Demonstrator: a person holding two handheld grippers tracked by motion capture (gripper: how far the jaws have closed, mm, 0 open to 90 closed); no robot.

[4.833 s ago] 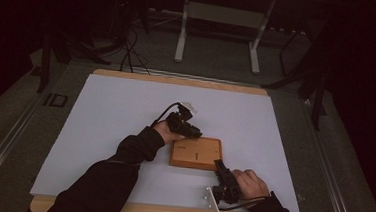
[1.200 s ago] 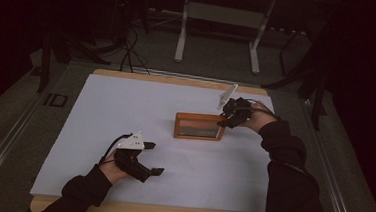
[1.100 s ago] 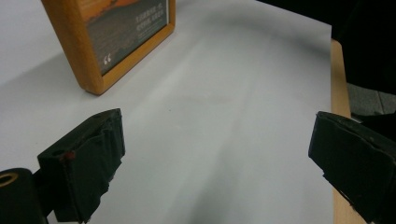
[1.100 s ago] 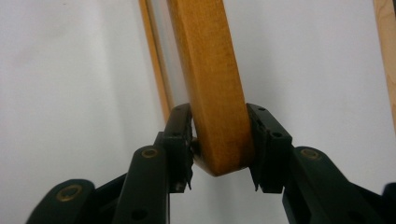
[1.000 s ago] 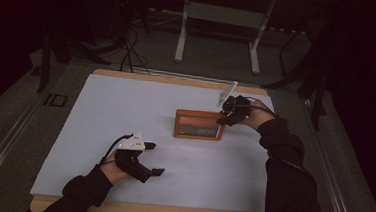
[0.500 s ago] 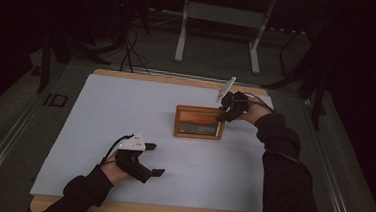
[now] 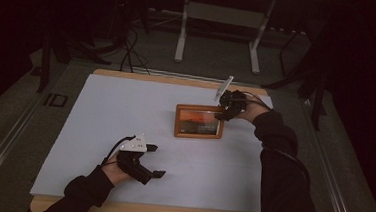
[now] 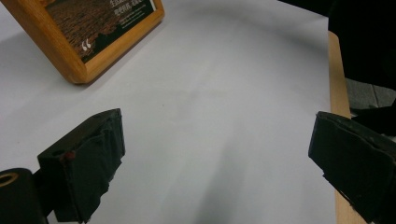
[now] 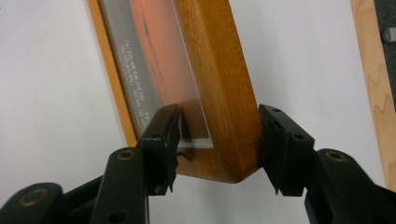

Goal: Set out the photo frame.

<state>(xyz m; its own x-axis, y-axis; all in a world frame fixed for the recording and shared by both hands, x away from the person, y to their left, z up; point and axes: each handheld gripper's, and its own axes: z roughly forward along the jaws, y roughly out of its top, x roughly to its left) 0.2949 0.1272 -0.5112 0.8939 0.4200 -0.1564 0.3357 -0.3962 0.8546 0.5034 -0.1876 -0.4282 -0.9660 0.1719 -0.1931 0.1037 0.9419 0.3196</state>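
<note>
- Right gripper (image 7: 224, 110), at the picture frame (image 7: 199, 121) top corner, two o'clock: jaws just opening, straddling but released.
- Frame now upright, apparently standing alone.
- Left gripper (image 7: 153, 159) wide open, idle.

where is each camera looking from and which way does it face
High view: above the person's side, looking forward and down on the table; both forearms, left gripper, right gripper.
Left gripper view: low along its open jaws across the white sheet.
Right gripper view: along its jaws astride the frame's corner.
All three share the wooden picture frame.
</note>
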